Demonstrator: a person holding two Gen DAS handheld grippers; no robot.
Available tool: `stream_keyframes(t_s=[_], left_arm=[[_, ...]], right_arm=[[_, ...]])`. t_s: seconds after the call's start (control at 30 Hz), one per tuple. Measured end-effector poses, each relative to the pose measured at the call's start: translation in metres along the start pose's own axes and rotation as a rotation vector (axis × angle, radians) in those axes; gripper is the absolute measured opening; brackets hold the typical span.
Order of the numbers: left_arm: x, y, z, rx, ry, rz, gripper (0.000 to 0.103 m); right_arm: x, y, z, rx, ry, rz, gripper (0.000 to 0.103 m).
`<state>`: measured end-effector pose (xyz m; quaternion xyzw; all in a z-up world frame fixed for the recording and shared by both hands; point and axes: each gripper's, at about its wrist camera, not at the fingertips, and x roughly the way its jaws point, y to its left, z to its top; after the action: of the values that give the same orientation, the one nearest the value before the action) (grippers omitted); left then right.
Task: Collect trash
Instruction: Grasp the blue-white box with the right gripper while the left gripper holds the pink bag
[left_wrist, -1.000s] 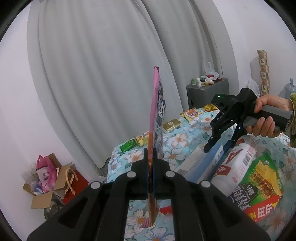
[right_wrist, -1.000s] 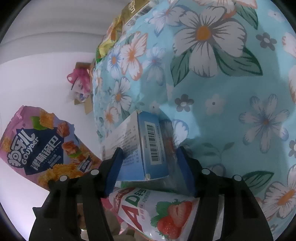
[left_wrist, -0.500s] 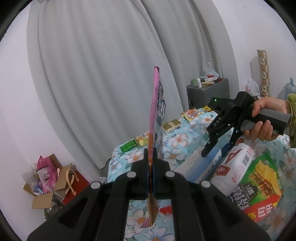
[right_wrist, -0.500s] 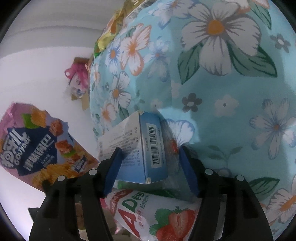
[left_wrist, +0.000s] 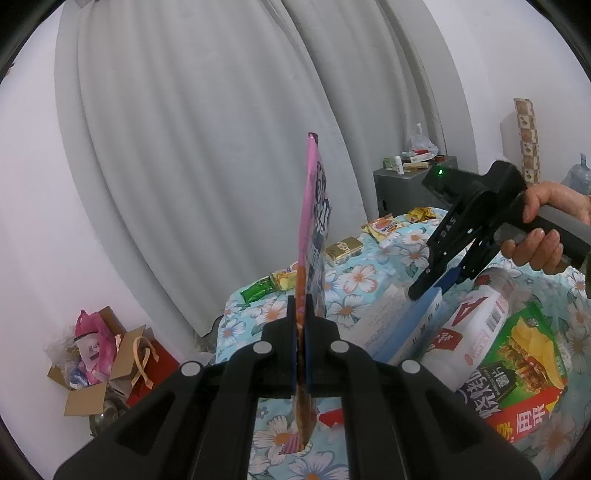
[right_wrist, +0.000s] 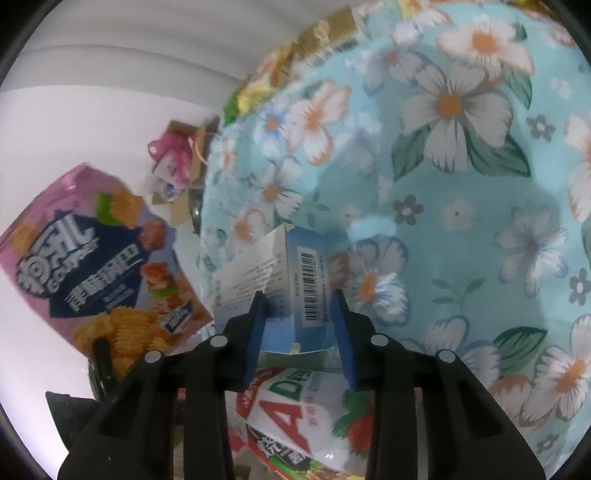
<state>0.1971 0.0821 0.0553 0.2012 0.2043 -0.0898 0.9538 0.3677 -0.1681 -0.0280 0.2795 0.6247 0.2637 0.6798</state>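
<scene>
My left gripper (left_wrist: 304, 308) is shut on a pink snack bag (left_wrist: 314, 221), which it holds upright and edge-on; the bag's printed face shows in the right wrist view (right_wrist: 92, 258). My right gripper (right_wrist: 299, 297), held by a hand (left_wrist: 535, 240), is closing its jaws on the end of a blue and white box (right_wrist: 291, 266). The blue pads press on the box's two sides. From the left wrist view, the right gripper (left_wrist: 432, 286) pinches the box (left_wrist: 406, 325) with that end raised off the floral tablecloth (right_wrist: 461, 221).
A white strawberry drink bottle (left_wrist: 472, 325) and a green chip bag (left_wrist: 517, 362) lie beside the box. Small wrappers (left_wrist: 384, 227) sit along the table's far edge. An open cardboard box (left_wrist: 92, 369) of rubbish stands on the floor at left, and a grey cabinet (left_wrist: 406, 184) behind.
The right jaws have narrowed onto the blue box, and that gripper has risen a little, tipping the box's end up. The left gripper and pink bag have not moved.
</scene>
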Motion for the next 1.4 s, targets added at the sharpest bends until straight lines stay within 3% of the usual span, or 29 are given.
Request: stream_keyframes(t_s=[0.2,0.37,0.43,0.57,0.8,1.1,1.2,1.3,1.4], left_arm=[[0.0,-0.001,-0.002,0.004,-0.002,-0.002,0.003],[0.0,-0.001,-0.003,0.001,-0.002,0.0,0.003],[0.0,-0.001,-0.003,-0.001,-0.002,-0.001,0.003],[0.0,-0.002,-0.003,-0.002,-0.003,-0.003,0.003],[-0.001,0.0,-0.003,0.001,-0.002,0.001,0.003],[-0.001,0.003,-0.003,-0.007,-0.002,0.0,0.003],[-0.002,0.003,-0.002,-0.005,-0.004,-0.001,0.003],[-0.002,0.002,-0.002,-0.004,-0.005,-0.001,0.003],[-0.002,0.002,-0.003,-0.003,-0.002,0.0,0.003]], right_arm=[[-0.029,0.014,-0.008,-0.068,-0.132,-0.092,0.031],[-0.06,0.045,-0.018,-0.208,-0.308,-0.319,0.029],[-0.06,0.06,-0.026,-0.3,-0.34,-0.413,0.03],[-0.044,0.077,-0.037,-0.418,-0.32,-0.49,0.03],[-0.027,0.076,-0.035,-0.411,-0.263,-0.432,0.036],[-0.016,0.058,-0.02,-0.287,-0.181,-0.263,0.057],[-0.017,0.048,-0.015,-0.222,-0.193,-0.297,0.057],[-0.029,0.039,-0.012,-0.159,-0.276,-0.376,0.059],[-0.043,0.034,-0.011,-0.111,-0.306,-0.34,0.059]])
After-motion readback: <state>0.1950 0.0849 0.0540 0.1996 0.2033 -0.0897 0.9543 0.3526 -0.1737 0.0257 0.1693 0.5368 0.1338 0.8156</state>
